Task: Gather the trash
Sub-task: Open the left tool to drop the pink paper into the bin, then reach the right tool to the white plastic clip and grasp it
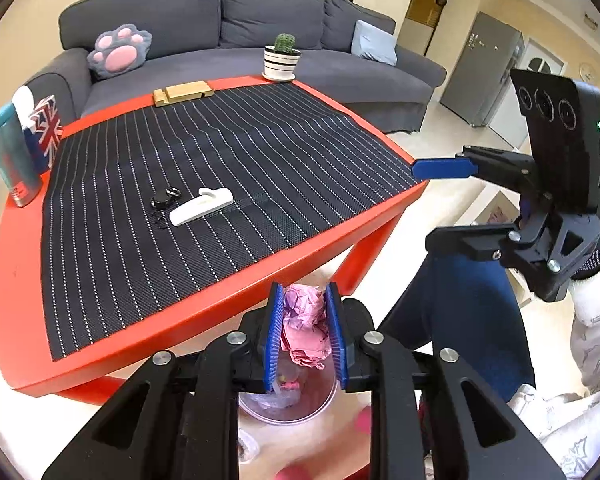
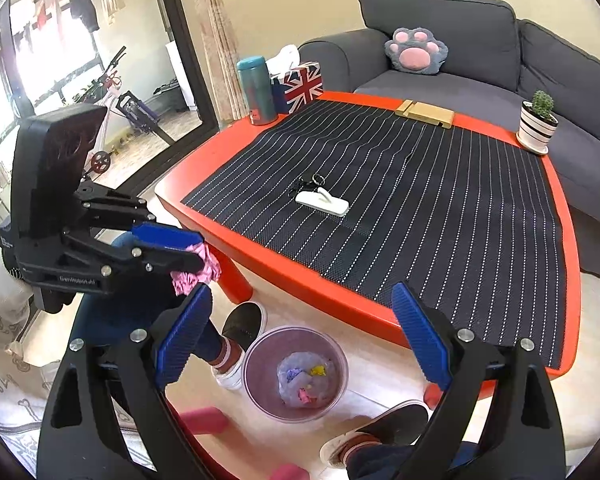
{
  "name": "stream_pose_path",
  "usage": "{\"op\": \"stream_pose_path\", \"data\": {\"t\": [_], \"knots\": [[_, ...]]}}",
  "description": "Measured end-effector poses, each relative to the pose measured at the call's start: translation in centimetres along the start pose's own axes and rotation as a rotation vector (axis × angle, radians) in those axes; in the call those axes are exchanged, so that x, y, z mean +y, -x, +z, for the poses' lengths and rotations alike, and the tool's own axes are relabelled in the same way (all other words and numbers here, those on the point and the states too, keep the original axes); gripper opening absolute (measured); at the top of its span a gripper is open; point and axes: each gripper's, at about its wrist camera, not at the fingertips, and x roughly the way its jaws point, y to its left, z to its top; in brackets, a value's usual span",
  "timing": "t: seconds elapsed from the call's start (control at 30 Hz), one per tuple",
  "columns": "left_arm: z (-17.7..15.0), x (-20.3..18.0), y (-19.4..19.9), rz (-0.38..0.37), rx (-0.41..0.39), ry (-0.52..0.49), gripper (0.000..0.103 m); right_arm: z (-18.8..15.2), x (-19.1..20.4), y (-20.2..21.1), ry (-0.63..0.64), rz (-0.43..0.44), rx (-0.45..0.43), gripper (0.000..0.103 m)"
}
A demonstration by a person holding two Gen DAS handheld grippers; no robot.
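Note:
A crumpled pink paper (image 1: 304, 328) sits between the blue pads of my left gripper (image 1: 305, 288), which is shut on it. The paper hangs past the near edge of the red table (image 1: 16, 280), above a clear plastic bin (image 1: 328, 400) on the floor. In the right wrist view the same paper (image 2: 210, 260) pokes out of the left gripper (image 2: 180, 248) at the left. The bin (image 2: 256, 360) there holds several coloured paper scraps (image 2: 306, 378). My right gripper (image 2: 300, 292) stands open and empty over the bin, and it shows at the right of the left wrist view (image 1: 420, 204).
On the striped mat (image 2: 440, 208) lie a white hook (image 2: 322, 202) and a key ring (image 2: 310, 182). A teal bottle (image 2: 256, 90), flag tissue box (image 2: 302, 84), wooden stand (image 2: 426, 112) and potted cactus (image 2: 538, 122) line the table's edges. A person's shoes (image 2: 242, 322) flank the bin. A grey sofa (image 2: 460, 40) stands behind.

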Motion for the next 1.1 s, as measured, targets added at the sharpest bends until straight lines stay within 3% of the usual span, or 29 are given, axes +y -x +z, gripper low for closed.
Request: {"op": "stream_pose_path", "data": {"t": [0.07,0.13,0.63,0.93,1.1], "knots": [[0.0,0.1,-0.1,0.003,-0.006,0.012,0.068,0.0,-0.1,0.0,-0.003,0.000,-0.002,0.090],[-0.1,0.4,0.1,0.006,-0.024,0.035,0.087,0.0,-0.1,0.0,-0.005,-0.001,0.000,0.090],[-0.1,1.8,0.4,0.052,-0.045,0.096,0.093,-0.3,0.1,-0.8,-0.009,0.022,0.019,0.096],[0.4,2.6,1.2,0.054,-0.108,0.109,0.093,0.5,0.1,-1.2,0.001,0.031,0.009,0.097],[1.0,3.5,1.4,0.131,-0.136,0.102,0.093,1.5,-0.6,-1.9,0.003,0.038,0.000,0.097]]}}
